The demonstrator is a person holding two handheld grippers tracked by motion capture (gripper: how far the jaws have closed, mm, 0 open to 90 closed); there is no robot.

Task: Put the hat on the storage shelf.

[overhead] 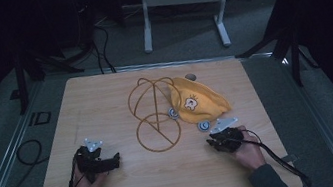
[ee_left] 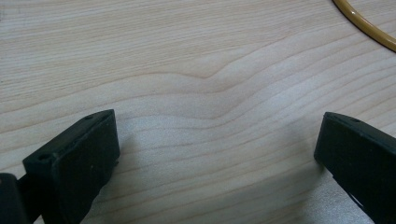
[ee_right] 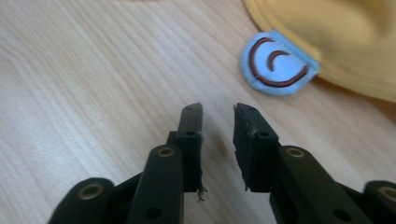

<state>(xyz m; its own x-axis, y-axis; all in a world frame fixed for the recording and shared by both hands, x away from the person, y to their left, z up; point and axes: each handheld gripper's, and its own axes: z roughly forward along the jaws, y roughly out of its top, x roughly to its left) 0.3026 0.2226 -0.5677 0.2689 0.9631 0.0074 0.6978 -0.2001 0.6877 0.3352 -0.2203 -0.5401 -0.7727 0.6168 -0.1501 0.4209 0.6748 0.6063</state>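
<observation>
A yellow cap (overhead: 201, 100) with a small cartoon patch lies right of centre on the wooden table (overhead: 99, 99), leaning on a brown wire stand (overhead: 155, 113) made of a dome over a flat ring. Two round blue flaps show at its edge (overhead: 203, 126). My right gripper (overhead: 211, 142) rests just in front of that flap (ee_right: 278, 63), its jaws a narrow gap apart with nothing between them (ee_right: 218, 109); the cap (ee_right: 336, 37) lies beyond. My left gripper (overhead: 114, 160) lies at the front left, wide open over bare wood (ee_left: 217, 121). A bit of the wire ring (ee_left: 364, 25) shows far off.
The table's front edge runs just behind both hands. Beyond the far edge stands a white desk frame (overhead: 180, 0) on grey carpet. Black cables (overhead: 27, 151) loop on the floor to the left, and dark tripod legs (overhead: 288, 44) stand at the right.
</observation>
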